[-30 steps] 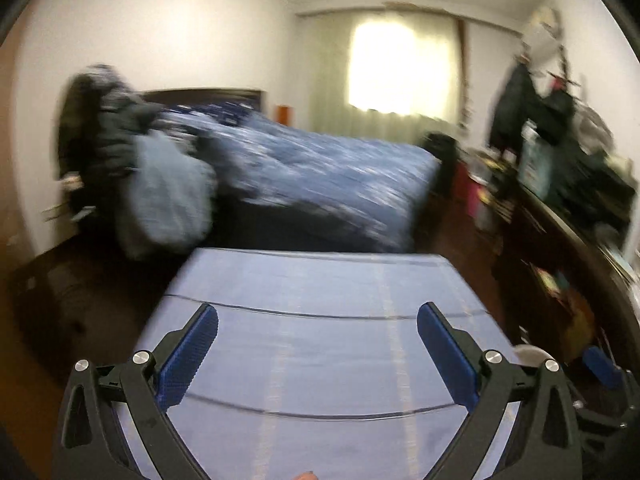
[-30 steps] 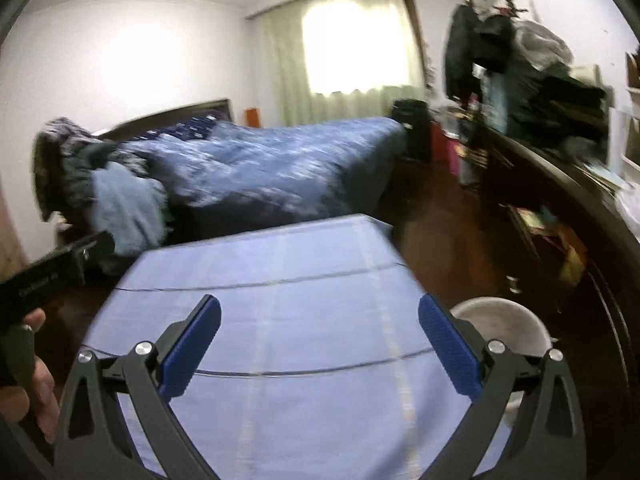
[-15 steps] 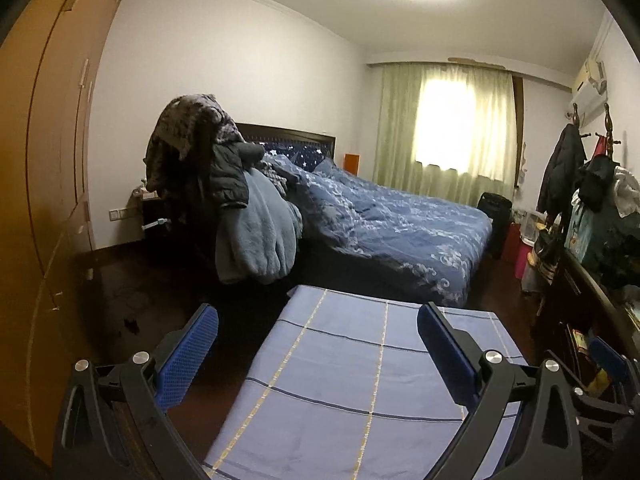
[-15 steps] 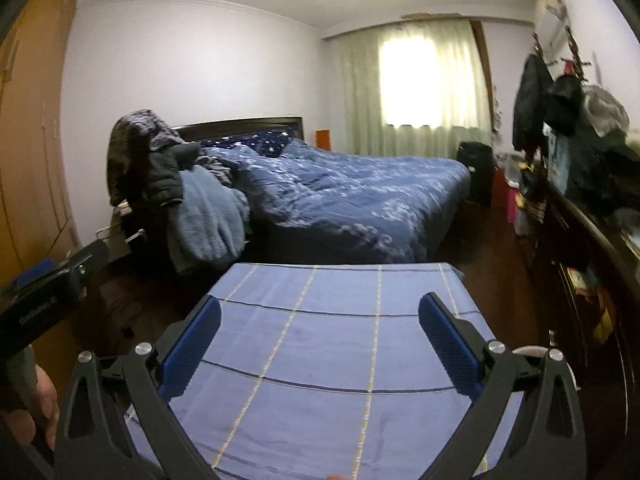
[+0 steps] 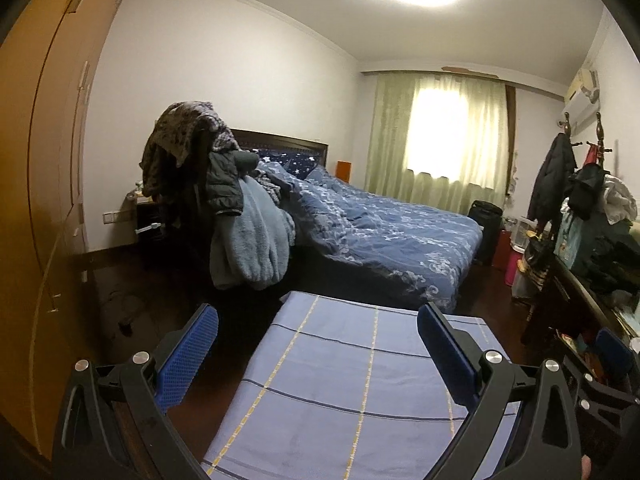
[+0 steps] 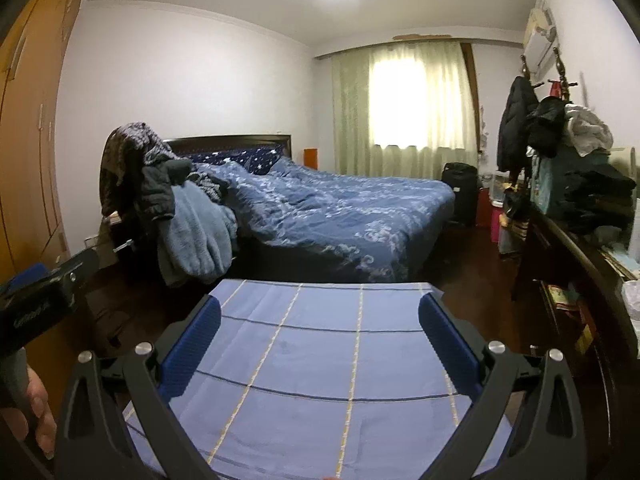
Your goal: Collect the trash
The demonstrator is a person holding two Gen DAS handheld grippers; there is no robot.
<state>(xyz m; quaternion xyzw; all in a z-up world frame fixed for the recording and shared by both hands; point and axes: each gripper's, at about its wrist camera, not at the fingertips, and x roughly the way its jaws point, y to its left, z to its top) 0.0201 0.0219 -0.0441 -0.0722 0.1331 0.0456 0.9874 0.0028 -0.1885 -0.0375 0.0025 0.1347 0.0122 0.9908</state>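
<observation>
No piece of trash shows in either view. A table under a blue checked cloth (image 5: pixel 360 380) (image 6: pixel 320 360) lies right below both grippers, and its top is bare. My left gripper (image 5: pixel 316 354) is open over the cloth's left part, with nothing between its blue pads (image 5: pixel 188 356). My right gripper (image 6: pixel 320 344) hangs open over the middle of the cloth, also holding nothing. In the right wrist view the left gripper's body (image 6: pixel 40 304) pokes in at the left edge, with a hand (image 6: pixel 36 412) on it.
Beyond the table stands a bed with a blue quilt (image 5: pixel 380 232) (image 6: pixel 340 216). Clothes (image 5: pixel 224 208) are piled at its left corner. A wooden wardrobe (image 5: pixel 40 200) fills the left. A dark, cluttered dresser (image 6: pixel 580 264) runs along the right. Dark floor (image 5: pixel 128 300) lies between them.
Both views have tilted up and steadied, from blurred close looks at the cloth to the whole room. The left view has swung left, bringing in the wardrobe. Both grippers stayed open.
</observation>
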